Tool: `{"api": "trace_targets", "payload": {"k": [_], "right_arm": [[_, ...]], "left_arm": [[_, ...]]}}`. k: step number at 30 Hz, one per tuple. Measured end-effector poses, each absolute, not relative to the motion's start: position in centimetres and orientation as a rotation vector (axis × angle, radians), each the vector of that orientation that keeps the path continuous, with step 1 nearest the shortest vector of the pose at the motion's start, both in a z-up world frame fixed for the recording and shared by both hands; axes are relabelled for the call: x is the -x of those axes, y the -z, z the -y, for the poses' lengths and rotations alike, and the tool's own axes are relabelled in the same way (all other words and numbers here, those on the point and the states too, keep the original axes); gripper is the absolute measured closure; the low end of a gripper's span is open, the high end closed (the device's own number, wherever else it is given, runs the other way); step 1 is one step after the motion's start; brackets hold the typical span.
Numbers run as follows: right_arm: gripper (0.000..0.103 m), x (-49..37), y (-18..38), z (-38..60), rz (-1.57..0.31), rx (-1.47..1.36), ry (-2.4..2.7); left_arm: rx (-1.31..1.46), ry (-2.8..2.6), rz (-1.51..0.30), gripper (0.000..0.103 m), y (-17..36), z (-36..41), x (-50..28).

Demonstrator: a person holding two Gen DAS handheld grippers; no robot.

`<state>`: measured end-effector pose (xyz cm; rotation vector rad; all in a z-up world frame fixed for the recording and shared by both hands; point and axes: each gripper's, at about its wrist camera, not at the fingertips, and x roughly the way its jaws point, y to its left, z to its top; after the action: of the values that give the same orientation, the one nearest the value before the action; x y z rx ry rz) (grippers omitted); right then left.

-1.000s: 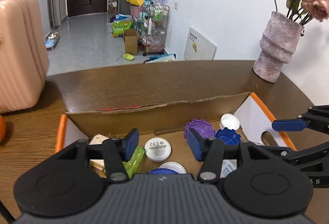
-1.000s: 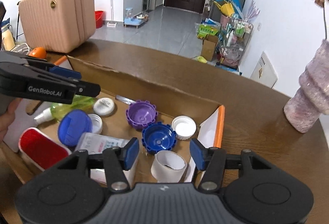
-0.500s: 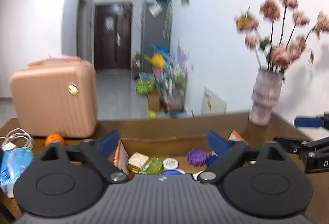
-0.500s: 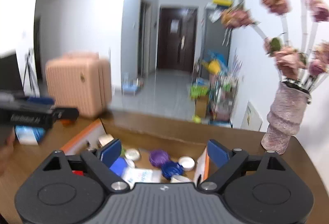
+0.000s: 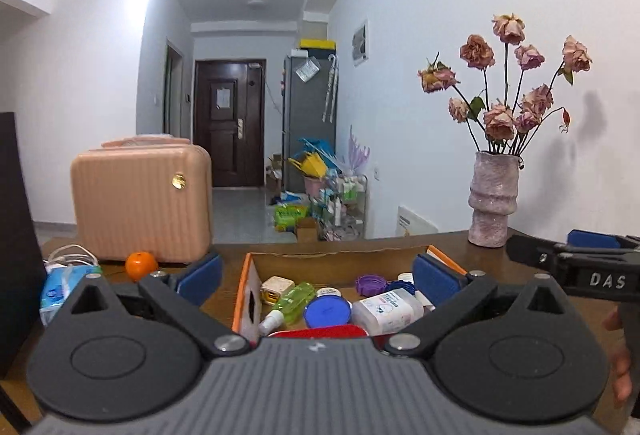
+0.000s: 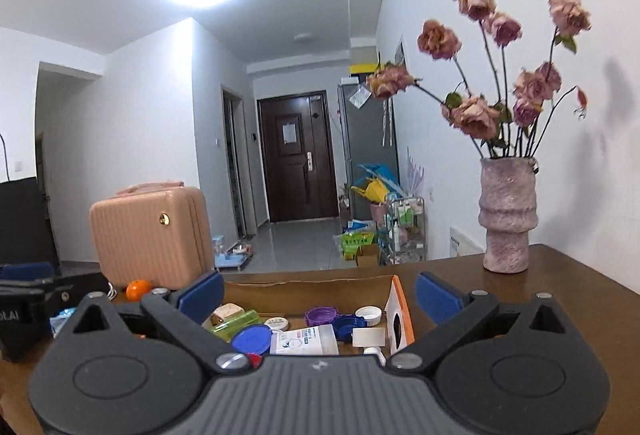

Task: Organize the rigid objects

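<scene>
Your two claws hang level above the dark wooden table (image 5: 448, 247), both pulled back from the shallow cardboard box with orange-edged flaps (image 5: 340, 262) that sits just ahead of them. The left gripper (image 5: 316, 277) has its blue pads spread wide and grips nothing; the right gripper (image 6: 318, 293) is spread just as wide, equally empty-handed.

Everything rigid already lies inside the box, ahead of and below the claws: a white rectangular plastic bottle with a printed label (image 5: 387, 309) towards the right pad of the left claw, a round blue plastic lid (image 5: 327, 310) at centre, a translucent green spray bottle (image 5: 289, 299) left of it, a red tray (image 5: 318, 331) nearest the claw, and a purple ridged cap (image 5: 371, 281) with a white screw cap (image 6: 369, 312) at the far side.

Outside the box, a peach hard-shell case (image 5: 140, 203) stands far left, with a small orange fruit (image 5: 141, 264) just in front of it; a pink textured vase of dried roses (image 5: 493, 203) stands far right.

By the look of it, the gathering is done or near done. Your next move, if any, calls for choosing a piece, lowering a claw and centring its pads over it.
</scene>
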<state>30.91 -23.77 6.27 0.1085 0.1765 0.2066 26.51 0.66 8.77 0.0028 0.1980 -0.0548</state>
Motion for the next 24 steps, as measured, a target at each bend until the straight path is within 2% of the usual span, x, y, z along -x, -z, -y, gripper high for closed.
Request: {"api": "trace_targets", "payload": {"k": [6, 13, 20, 24], "right_arm": [[0.000, -25.9, -6.1, 24.3, -0.149, -0.107, -0.181], [0.000, -18.5, -4.9, 25.0, -0.163, -0.039, -0.140], [0.000, -9.7, -0.8, 23.3, -0.177, 0.001, -0.159], [0.000, -5.0, 1.7, 22.3, -0.232, -0.086, -0.177]], "left_arm": [[-0.001, 0.037, -0.167, 0.000, -7.9, -0.6, -21.9], [0.027, 0.011, -0.233, 0.000, -5.3, -1.8, -15.4], [0.043, -0.038, -0.213, 0.000, -2.0, -4.1, -7.1], [-0.008, -0.055, -0.231, 0.000, -0.4, -3.8, -3.5]]}}
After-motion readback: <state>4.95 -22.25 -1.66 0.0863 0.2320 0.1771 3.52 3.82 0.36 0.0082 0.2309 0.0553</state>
